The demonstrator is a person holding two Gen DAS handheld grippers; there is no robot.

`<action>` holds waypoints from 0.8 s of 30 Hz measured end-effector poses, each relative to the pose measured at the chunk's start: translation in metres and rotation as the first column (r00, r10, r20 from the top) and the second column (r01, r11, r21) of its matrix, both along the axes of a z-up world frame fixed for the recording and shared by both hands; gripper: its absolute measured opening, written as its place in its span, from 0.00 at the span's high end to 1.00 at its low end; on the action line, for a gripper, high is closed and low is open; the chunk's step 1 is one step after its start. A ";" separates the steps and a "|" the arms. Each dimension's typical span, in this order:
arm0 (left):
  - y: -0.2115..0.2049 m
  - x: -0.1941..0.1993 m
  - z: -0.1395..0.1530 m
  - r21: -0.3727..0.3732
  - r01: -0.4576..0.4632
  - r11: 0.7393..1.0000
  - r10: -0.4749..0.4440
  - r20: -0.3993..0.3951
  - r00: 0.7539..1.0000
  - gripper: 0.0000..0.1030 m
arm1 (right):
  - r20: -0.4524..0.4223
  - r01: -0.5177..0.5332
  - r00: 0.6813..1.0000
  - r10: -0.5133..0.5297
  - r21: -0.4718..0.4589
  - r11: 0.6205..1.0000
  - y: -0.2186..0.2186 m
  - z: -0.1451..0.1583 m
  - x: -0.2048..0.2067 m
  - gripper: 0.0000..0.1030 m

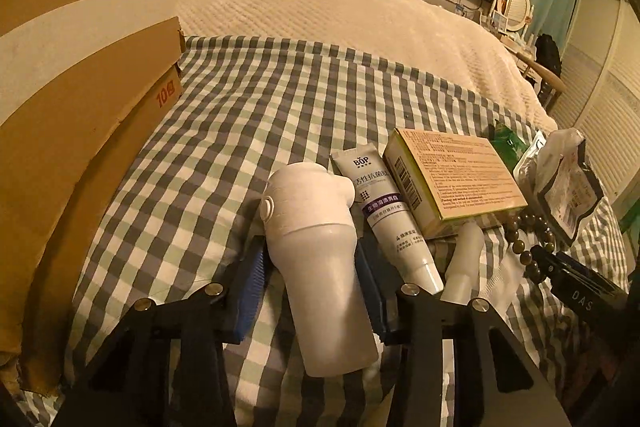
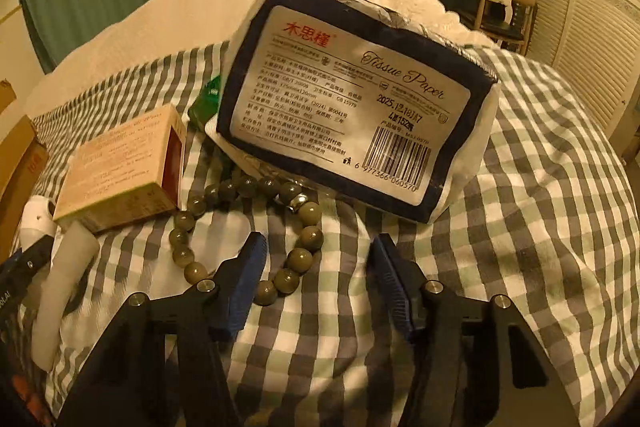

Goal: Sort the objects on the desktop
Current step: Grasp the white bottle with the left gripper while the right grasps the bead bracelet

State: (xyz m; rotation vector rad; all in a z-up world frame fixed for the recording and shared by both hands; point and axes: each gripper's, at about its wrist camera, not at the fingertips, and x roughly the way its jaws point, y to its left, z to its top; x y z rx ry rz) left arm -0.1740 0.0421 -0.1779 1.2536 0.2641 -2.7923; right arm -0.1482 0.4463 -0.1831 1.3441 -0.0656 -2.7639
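1. Brown cardboard box [image 1: 80,107]: far left, on checked grey-green cloth [image 1: 248,107].
2. Left gripper [image 1: 312,259]: blue pads clamped on lying white plastic spray bottle [image 1: 320,267].
3. Right gripper [image 2: 318,263]: jaws apart, straddling olive-green bead bracelet [image 2: 248,223] below white tissue pack [image 2: 352,107].

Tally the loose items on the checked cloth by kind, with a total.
White bottle: 1
Tubes, toothpaste tube and plain white tube: 2
Small carton: 1
Tissue pack: 1
Bead bracelet: 1
Green packet: 1
Total: 7
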 end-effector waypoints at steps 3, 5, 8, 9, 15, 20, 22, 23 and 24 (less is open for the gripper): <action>-0.001 0.005 0.002 0.003 0.008 1.000 -0.008 0.000 1.000 0.57 | 0.005 0.006 1.000 -0.006 -0.009 1.000 0.003 0.001 0.005 0.57; -0.001 0.008 0.003 0.009 0.015 1.000 -0.015 -0.002 1.000 0.57 | 0.000 0.007 1.000 -0.007 -0.006 1.000 0.004 0.003 0.006 0.79; -0.002 0.010 0.007 0.024 0.029 0.999 -0.029 -0.004 1.000 0.57 | -0.017 0.000 1.000 0.000 0.003 1.000 0.004 0.009 0.011 0.88; -0.003 0.012 0.010 0.024 0.031 0.999 -0.030 -0.008 1.000 0.57 | -0.019 -0.006 1.000 0.006 0.006 1.000 0.002 0.011 0.013 0.89; -0.006 0.018 0.028 0.018 0.027 0.999 -0.027 -0.039 0.999 0.57 | -0.077 -0.044 0.996 0.043 -0.018 0.999 -0.001 0.040 0.032 0.89; -0.009 0.025 0.045 0.029 0.038 0.999 -0.037 -0.056 0.998 0.57 | -0.161 -0.063 0.985 0.061 -0.004 0.998 0.002 0.064 0.058 0.89; -0.008 0.032 0.057 0.028 0.056 0.998 -0.053 -0.083 0.995 0.57 | -0.165 -0.062 0.984 0.062 0.004 0.998 0.001 0.065 0.065 0.89; -0.007 0.034 0.063 0.030 0.064 0.997 -0.061 -0.097 0.993 0.57 | -0.153 -0.066 0.986 0.066 0.005 0.998 0.001 0.064 0.069 0.89; -0.007 0.035 0.069 0.035 0.076 0.996 -0.072 -0.106 0.992 0.57 | -0.142 -0.072 0.987 0.072 0.002 0.997 0.000 0.064 0.071 0.89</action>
